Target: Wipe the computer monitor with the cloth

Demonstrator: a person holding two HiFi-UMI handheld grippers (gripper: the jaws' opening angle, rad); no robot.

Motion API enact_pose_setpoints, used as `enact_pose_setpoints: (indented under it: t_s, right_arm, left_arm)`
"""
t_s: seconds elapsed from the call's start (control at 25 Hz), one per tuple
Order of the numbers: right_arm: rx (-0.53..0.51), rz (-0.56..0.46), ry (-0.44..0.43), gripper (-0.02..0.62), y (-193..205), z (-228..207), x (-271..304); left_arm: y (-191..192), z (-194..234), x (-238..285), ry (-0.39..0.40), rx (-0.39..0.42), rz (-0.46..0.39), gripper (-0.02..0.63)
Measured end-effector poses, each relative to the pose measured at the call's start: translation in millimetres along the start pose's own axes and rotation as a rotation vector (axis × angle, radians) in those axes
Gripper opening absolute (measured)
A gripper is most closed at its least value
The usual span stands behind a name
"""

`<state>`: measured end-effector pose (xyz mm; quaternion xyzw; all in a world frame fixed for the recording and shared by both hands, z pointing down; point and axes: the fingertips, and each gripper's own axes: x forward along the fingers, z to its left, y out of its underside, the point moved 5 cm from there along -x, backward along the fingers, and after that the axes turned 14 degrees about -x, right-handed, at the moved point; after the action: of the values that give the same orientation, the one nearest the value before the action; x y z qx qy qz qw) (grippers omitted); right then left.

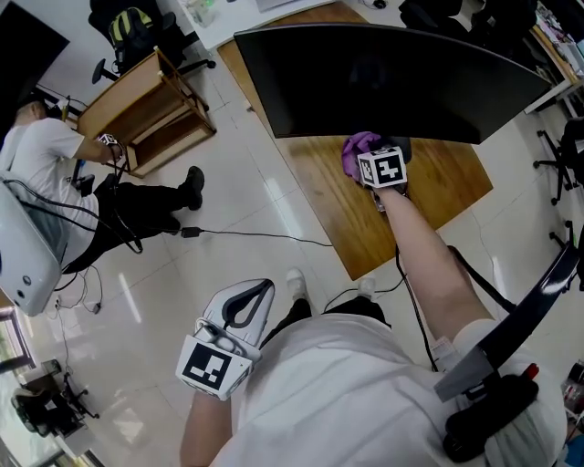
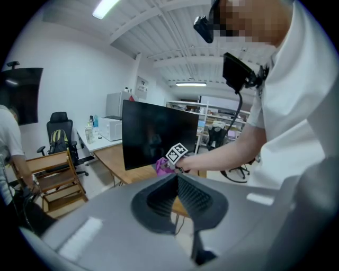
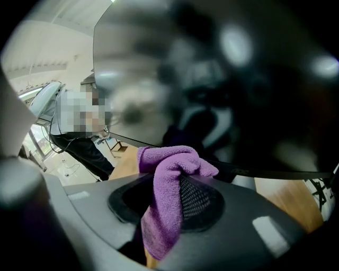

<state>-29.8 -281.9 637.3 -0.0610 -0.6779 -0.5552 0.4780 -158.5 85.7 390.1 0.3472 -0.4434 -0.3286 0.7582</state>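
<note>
White tiled floor, wooden desk (strip lights overhead)

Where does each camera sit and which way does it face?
Head view: on the head, steeply down at desk and monitor; shows torso, right arm, left gripper, right gripper.
Left gripper view: low by the waist, facing the monitor; shows its shut jaws, torso, right arm.
Right gripper view: close to the monitor; its jaws shut on the cloth.
All share monitor and cloth.

Fuzzy cloth, glossy blk monitor, smooth wood-grain desk.
</note>
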Motion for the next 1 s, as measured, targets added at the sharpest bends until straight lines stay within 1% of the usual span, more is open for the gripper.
enact_pose_setpoints:
  t_s: [0.2,0.44,0.72,1.0]
  right_arm:
    - [-0.038,-0.012,-0.016,0.129,-15.9,23.5,8.0]
    - [-0.069,-0.019,-0.037,0.129,-35.8,48.3,17.7]
    - [-0.104,-0.02,-0.062,0.129,-46.8,73.1,28.1]
    - [-0.133,-0.007,-0.07,0.129,-60.9,94.0,36.4]
  left_arm:
    - [1.9,12.6,-12.6,-0.016,-0.001,0.003,0.023]
    - [-5.8,23.8,-24.0,-0.032,-0.012,-0.021,0.023]
    - [3.2,36.0,-30.0,-0.013,0.024,-0.005,0.023]
    - [1.3,49.8,-37.4,-0.012,0.005,-0.031,0.023]
